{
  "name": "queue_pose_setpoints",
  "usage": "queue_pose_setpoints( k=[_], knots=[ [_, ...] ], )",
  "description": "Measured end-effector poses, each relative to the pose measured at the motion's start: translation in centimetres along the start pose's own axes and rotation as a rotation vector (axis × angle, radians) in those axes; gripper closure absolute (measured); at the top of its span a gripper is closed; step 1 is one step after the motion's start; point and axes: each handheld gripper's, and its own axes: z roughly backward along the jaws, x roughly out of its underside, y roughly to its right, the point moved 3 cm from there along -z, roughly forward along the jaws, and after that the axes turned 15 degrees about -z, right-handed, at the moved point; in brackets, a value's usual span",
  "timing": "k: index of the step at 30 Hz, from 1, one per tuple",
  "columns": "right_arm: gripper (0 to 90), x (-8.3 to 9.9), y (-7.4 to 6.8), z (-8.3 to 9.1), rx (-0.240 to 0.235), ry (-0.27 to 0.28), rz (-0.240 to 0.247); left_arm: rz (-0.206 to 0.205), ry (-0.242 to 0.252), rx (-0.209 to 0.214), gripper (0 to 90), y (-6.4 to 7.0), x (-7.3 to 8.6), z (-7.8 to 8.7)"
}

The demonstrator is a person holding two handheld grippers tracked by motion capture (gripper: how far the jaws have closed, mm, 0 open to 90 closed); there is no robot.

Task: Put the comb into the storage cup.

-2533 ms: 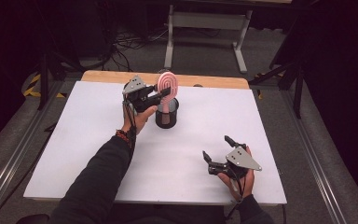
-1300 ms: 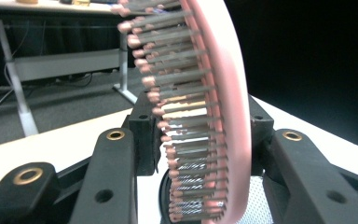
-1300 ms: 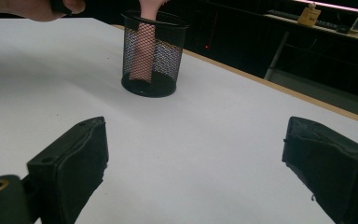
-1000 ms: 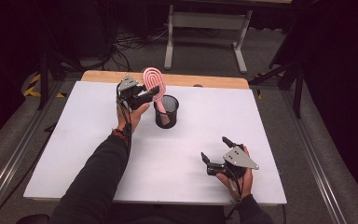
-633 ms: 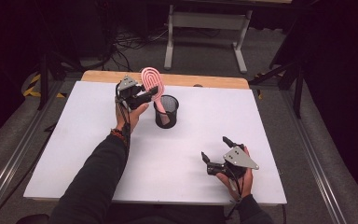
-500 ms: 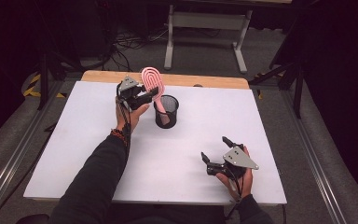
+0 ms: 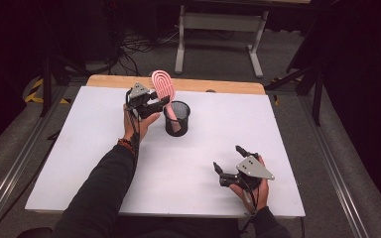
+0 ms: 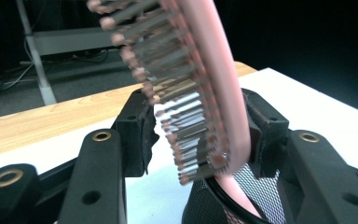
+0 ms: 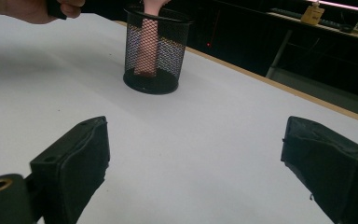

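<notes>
**Brush tips further left, handle in the cup**

Since two and a half seconds ago the pink hairbrush [image 7: 163, 85] has swung from nearly upright over the mesh cup [image 7: 177, 118] to a lean toward the far left, and the left hand-held gripper [image 7: 155, 103] has drifted left and back with it; over the last half second hardly anything has shifted.

The table [image 7: 79, 148] is a white sheet with a strip of bare wood along its far edge. Beyond it stands a grey frame on the floor, with cables trailing in the dark. On the white surface near the brush there is just the black mesh cup, just right of the left gripper. The brush handle goes down inside the cup and shows pink through the mesh in the right gripper view [image 9: 145, 46].

The left forearm, in a dark sleeve, reaches diagonally from the near edge up to the cup's left side. The left gripper view has the bristled head [image 8: 186, 93] between the two black jaws, the right jaw against the brush's back, the left jaw close to the bristle tips, so the brush is gripped.

The right hand-held gripper [image 7: 226, 172] rests low near the table's near right corner, well apart from the cup, its jaws spread wide and holding nothing.
</notes>
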Motion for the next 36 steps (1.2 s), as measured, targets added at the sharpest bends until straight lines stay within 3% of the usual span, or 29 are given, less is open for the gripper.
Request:
queue_pose_setpoints(
  k=[7, 15, 28, 36],
  knots=[
    [8.4, 0.0, 0.0, 0.0, -0.001, -0.001, 0.005, -0.002, -0.007, 0.009, 47.4, -0.1, 0.4, 0.2],
    [8.4, 0.0, 0.0, 0.0, 0.003, 0.0, 0.004, -0.032, -0.014, 0.013, 42.6, -0.1, 0.3, 0.5],
    [8.4, -0.1, -0.1, 0.1, 0.002, 0.009, 0.008, -0.102, -0.006, -0.011, 28.9, 0.0, -0.7, 1.8],
    [8.2, -0.1, 0.0, 0.1, 0.004, 0.01, 0.008, -0.18, -0.019, -0.005, 22.8, 0.6, -0.7, 2.0]
  ],
)
